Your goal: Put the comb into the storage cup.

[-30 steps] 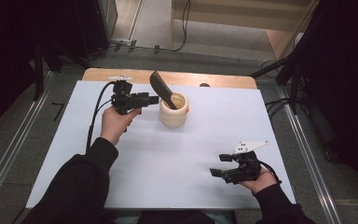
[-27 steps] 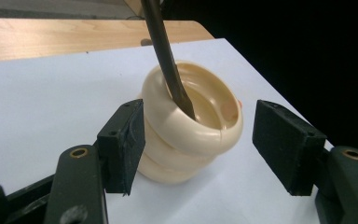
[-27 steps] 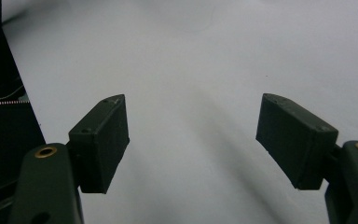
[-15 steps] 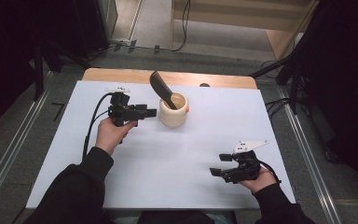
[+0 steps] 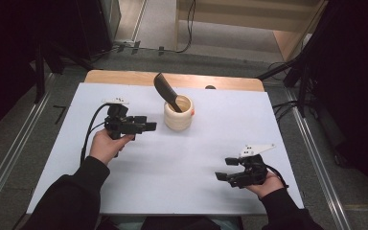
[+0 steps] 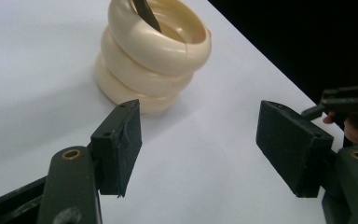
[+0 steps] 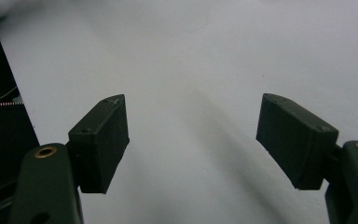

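My left hand-held gripper (image 5: 146, 127) sits left of centre in the high view with its jaws wide and empty, pointing toward the cream ribbed cup (image 5: 178, 115), which stands just beyond its tips at upper centre of the frame. In the left gripper view that cup (image 6: 151, 60) rises at the upper left, ahead of my left jaw and off the line between the two, so I judge a grasp would need the hand-held gripper swung a little toward it first. A dark spatula (image 5: 165, 91) stands in the cup, its long axis leaning up and toward the upper left of the high view, blade uppermost; that blade is nearer my left hand than my right. My right hand-held gripper (image 5: 226, 168) lies well apart at the lower right, jaws likewise wide and holding nothing, over bare white desk (image 5: 206, 143). Nothing stands between the left hand-held gripper and the cup; a small orange spot shows at the cup's far rim, too small to tell.
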Motion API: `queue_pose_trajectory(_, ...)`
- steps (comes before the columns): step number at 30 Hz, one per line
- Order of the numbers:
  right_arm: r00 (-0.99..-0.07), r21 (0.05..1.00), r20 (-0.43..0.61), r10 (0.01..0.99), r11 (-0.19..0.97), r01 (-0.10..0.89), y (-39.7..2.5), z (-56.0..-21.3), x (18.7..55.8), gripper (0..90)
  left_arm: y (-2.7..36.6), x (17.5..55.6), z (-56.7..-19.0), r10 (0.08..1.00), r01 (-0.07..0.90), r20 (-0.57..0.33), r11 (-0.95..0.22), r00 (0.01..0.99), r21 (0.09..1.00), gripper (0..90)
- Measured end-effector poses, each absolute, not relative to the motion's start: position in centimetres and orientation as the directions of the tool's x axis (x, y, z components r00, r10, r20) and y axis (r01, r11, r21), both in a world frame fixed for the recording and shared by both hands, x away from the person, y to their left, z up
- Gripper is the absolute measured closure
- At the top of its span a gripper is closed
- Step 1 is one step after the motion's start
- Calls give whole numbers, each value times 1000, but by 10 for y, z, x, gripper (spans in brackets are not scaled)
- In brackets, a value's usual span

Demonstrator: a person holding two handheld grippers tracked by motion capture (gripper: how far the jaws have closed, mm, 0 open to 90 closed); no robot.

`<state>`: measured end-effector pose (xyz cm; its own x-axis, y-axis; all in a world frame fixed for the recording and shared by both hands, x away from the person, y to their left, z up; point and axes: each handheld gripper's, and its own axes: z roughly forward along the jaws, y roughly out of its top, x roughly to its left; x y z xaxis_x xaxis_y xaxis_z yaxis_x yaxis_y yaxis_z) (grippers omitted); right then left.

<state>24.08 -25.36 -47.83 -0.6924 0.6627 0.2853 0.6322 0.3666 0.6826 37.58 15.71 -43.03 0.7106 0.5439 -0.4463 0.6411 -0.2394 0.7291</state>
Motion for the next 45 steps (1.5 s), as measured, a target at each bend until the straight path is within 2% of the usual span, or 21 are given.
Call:
queue_pose_trajectory(6, -693, 683, 285, 662, 366, 631, -253, -478, 242, 232, 162, 359, -435, 537, 615, -408, -288, 738, 734, 319)
queue_pose_trajectory(16, -691, 682, 280, 666, 369, 631, -253, -479, 242, 232, 171, 337, -439, 517, 623, -423, -309, 744, 719, 319)
queue_pose_trajectory(45, -667, 673, 275, 693, 357, 648, -257, -481, 243, 230, 193, 291, -457, 524, 609, -374, -400, 766, 685, 318)
